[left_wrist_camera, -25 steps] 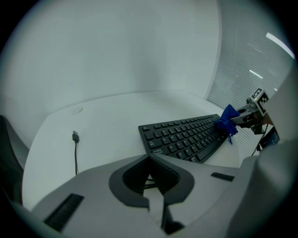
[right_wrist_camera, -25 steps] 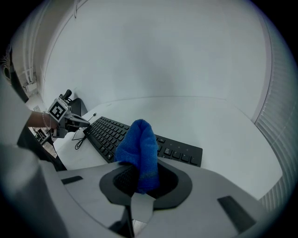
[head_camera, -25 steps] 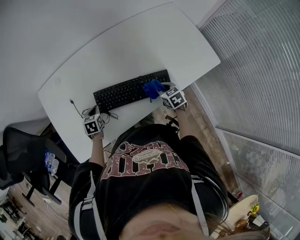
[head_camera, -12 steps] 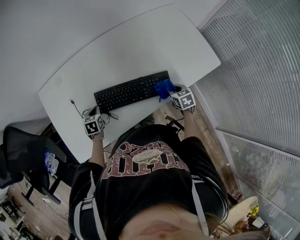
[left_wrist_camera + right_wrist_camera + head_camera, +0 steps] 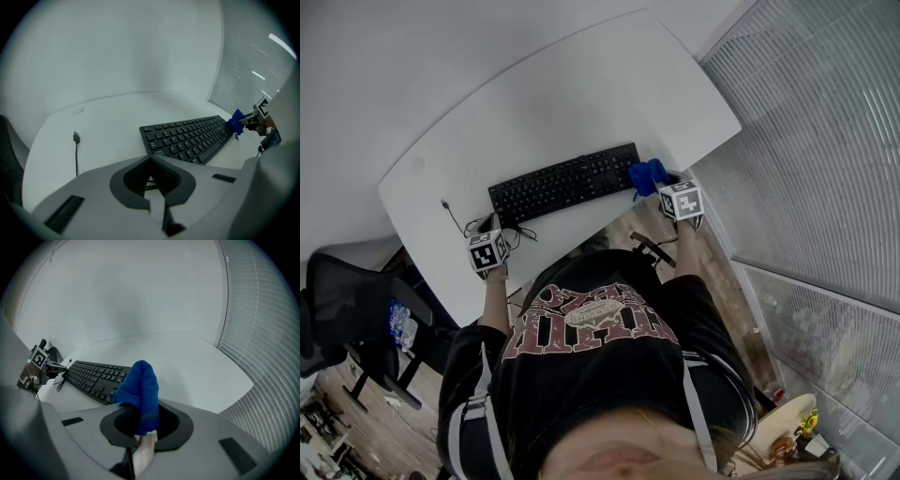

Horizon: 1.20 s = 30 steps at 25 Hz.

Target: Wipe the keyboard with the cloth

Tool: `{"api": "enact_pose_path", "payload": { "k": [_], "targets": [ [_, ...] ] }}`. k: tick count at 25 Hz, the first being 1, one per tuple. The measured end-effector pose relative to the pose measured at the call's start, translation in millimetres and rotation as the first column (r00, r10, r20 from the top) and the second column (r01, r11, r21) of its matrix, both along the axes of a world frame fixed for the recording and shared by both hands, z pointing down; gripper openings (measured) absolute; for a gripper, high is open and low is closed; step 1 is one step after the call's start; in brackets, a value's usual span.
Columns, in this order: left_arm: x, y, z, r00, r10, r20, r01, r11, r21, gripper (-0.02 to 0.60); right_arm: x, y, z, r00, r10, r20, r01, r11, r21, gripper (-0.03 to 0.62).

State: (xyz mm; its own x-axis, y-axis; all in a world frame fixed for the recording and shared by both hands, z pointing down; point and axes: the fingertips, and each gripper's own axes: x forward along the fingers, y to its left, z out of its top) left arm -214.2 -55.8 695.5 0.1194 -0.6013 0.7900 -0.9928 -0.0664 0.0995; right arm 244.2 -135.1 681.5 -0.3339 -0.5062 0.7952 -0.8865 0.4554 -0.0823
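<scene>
Clamping the fluffy blue cloth (image 5: pixel 139 389) between its fingers, the right gripper (image 5: pixel 142 427) sits just off the right end of the black full-size keyboard (image 5: pixel 562 183), near the white counter's (image 5: pixel 581 84) front edge; this wiping stroke seems to be at its end; the next move calls for sweeping leftward across the keys; the left gripper (image 5: pixel 150 177), fingers together and empty, rests at the front-left corner.

White table (image 5: pixel 581 103), rounded corners, long axis running 8 o'clock to 2 o'clock in the head view. Carries a black keyboard (image 5: pixel 564 183), flat, parallel to the 6 o'clock edge and near it. Loose black cable (image 5: pixel 450 214) at keyboard's 9 o'clock, plug (image 5: pixel 76 137) lying on bare surface.
</scene>
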Motion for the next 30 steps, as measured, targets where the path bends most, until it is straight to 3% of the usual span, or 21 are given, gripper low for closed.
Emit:
{"api": "enact_pose_path", "payload": {
  "k": [6,14,30],
  "targets": [
    [0,0,1,1.0,-0.002,-0.004,0.002,1.0,0.0,0.035,14,-2,-3,0.997,0.075,0.017,-0.075,0.997,0.012,0.055],
    [0,2,-1,1.0,-0.019,-0.025,0.019,1.0,0.01,0.035,8,-9,-31,0.995,0.085,0.053,-0.089,0.993,0.079,0.055],
    [28,-6,-21,0.998,0.035,-0.044,-0.032,0.998,0.05,0.035,-57,-17,-71,0.992,-0.05,0.113,0.032,0.987,0.158,0.055]
  ]
}}
